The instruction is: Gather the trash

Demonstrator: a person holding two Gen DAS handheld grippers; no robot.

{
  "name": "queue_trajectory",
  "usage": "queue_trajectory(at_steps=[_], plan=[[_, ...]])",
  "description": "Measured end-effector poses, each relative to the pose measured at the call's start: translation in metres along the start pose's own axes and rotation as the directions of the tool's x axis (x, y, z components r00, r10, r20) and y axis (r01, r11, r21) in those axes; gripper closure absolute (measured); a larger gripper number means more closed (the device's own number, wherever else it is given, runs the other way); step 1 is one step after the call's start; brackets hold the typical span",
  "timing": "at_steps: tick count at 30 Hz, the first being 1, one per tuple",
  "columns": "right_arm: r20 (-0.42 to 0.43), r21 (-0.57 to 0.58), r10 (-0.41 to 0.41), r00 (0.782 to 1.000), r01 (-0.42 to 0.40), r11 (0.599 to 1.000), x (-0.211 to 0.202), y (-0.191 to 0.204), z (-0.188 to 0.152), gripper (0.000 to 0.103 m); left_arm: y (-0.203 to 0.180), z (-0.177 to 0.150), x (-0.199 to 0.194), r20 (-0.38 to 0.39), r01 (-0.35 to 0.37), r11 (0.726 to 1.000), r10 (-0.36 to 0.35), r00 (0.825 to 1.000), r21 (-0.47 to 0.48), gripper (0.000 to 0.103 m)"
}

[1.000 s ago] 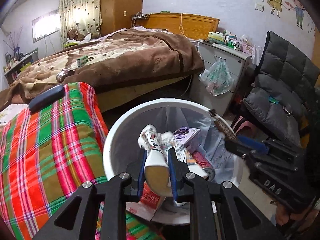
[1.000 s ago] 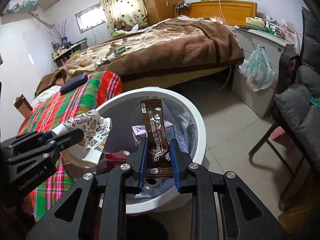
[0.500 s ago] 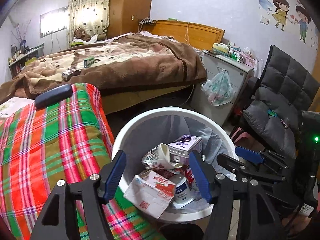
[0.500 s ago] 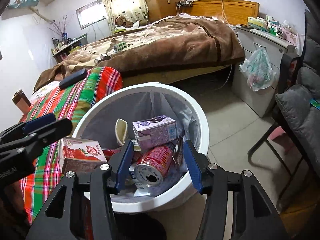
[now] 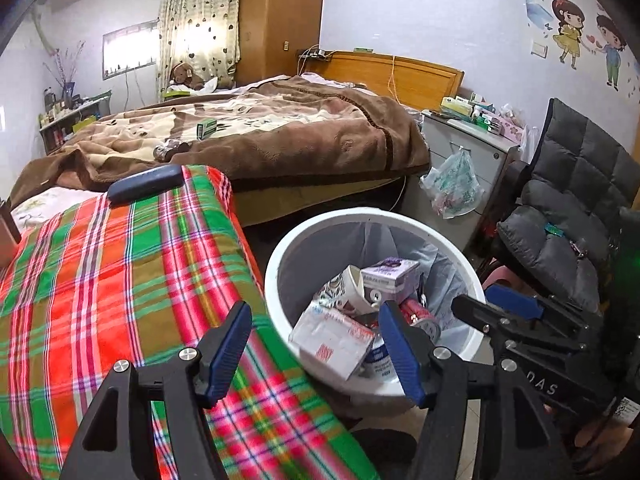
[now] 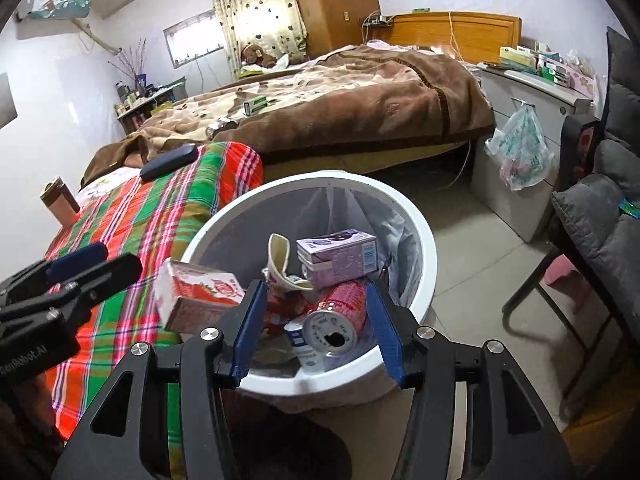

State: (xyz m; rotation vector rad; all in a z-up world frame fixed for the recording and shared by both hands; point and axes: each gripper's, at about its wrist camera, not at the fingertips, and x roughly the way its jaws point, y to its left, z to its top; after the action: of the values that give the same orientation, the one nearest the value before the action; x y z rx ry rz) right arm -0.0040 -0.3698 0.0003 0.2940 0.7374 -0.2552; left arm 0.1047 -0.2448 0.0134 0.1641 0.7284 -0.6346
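A white round trash bin (image 5: 276,264) (image 6: 424,240) stands on the floor beside the plaid-covered surface. It holds a purple carton (image 6: 340,256) (image 5: 390,276), a red can (image 6: 340,312), a strawberry milk carton (image 6: 196,296) (image 5: 332,336), a crumpled paper cup (image 6: 278,258) (image 5: 348,284) and other litter. My left gripper (image 5: 316,344) is open and empty, above the bin's near-left rim. My right gripper (image 6: 316,320) is open and empty, above the bin's near edge. Each gripper shows in the other's view, the right (image 5: 500,312) and the left (image 6: 80,268).
A red-green plaid cloth (image 5: 100,280) covers the surface left of the bin, with a dark case (image 5: 144,184) on it. A bed with a brown blanket (image 5: 280,136) lies behind, bearing a green box (image 5: 207,128) and a can (image 5: 168,150). A grey chair (image 5: 560,232) and cabinet (image 5: 468,148) stand right.
Both grippers opened and let go: the paper cup and the brown sachet dropped into the bin. Both grippers then drew back, the left shifting left over the plaid cloth.
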Motion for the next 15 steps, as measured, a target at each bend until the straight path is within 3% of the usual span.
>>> queue_trajectory(at_steps=[15], plan=[[0.110, -0.012, -0.067, 0.992, 0.069, 0.998, -0.035, 0.026, -0.027, 0.050, 0.000, -0.044, -0.058, 0.095, -0.105, 0.994, 0.107, 0.990, -0.017, 0.037]])
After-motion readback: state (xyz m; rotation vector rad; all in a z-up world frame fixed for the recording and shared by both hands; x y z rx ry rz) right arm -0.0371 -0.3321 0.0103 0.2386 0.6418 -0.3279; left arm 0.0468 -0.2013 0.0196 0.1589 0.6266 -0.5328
